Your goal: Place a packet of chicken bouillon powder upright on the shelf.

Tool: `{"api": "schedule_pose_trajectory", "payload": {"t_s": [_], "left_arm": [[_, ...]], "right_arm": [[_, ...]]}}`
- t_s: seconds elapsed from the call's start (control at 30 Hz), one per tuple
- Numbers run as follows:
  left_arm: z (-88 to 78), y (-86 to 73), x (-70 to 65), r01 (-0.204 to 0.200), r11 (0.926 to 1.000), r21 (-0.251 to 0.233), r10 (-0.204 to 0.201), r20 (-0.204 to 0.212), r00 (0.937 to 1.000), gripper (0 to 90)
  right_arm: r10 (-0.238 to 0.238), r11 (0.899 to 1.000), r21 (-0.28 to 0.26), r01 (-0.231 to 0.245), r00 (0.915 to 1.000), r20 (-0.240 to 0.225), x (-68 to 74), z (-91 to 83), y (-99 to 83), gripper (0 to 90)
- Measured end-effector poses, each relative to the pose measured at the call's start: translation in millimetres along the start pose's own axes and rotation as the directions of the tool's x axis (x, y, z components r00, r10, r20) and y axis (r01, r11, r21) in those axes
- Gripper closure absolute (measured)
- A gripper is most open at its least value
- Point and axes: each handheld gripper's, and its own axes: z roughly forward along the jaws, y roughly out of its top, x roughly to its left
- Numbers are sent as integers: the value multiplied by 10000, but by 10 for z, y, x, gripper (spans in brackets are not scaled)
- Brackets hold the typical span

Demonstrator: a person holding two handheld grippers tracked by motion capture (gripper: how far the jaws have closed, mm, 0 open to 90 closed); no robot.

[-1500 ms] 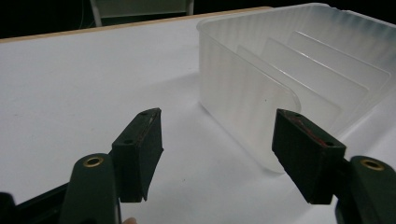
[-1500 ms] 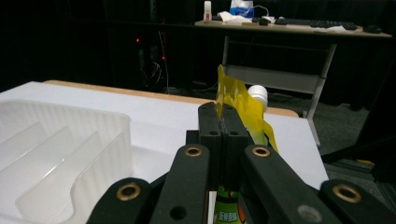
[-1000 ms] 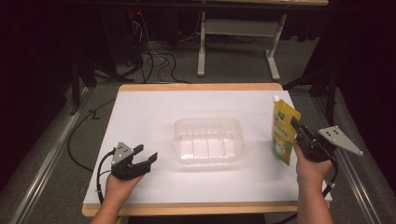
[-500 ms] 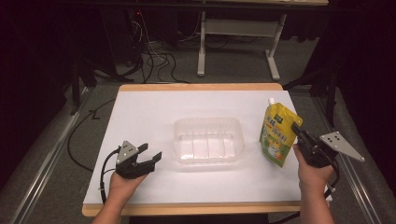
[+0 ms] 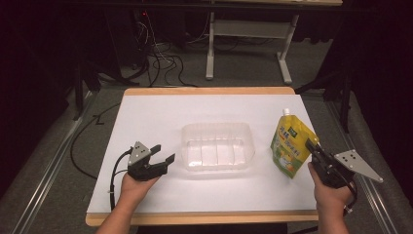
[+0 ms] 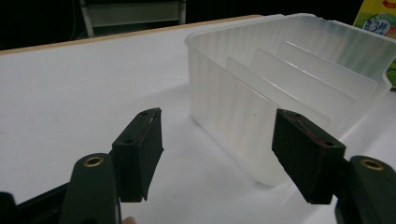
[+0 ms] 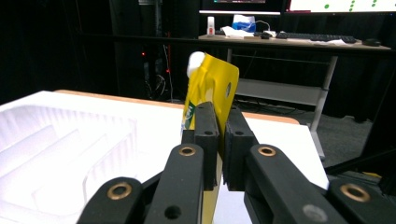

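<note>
The right gripper [image 5: 313, 146] pinches a yellow spouted drink pouch [image 5: 291, 144] beside the clear ribbed plastic tray [image 5: 217, 146]; the left gripper [image 5: 162, 154] gapes wide, holding nothing.

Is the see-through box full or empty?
Empty. The clear plastic box holds nothing: in the high view and the left gripper view just its ribbed bottom and dividers show. The yellow pouch is outside it.

Your left gripper [image 5: 161, 155] rests low on the table with its jaws wide apart, pointing to the right. Your right gripper [image 5: 311, 147] is raised at the right edge, jaws pressed together on the pouch [image 5: 290, 146].
</note>
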Motion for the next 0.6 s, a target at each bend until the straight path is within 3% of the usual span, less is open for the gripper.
{"api": "schedule_pose_trajectory", "payload": {"t_s": [0.6], "left_arm": [[22,12,-10,-83,10000,55,83,56,9999,339]], "right_arm": [[75,9992,401,-72,10000,-55,-1,-85,-88,796]]}}
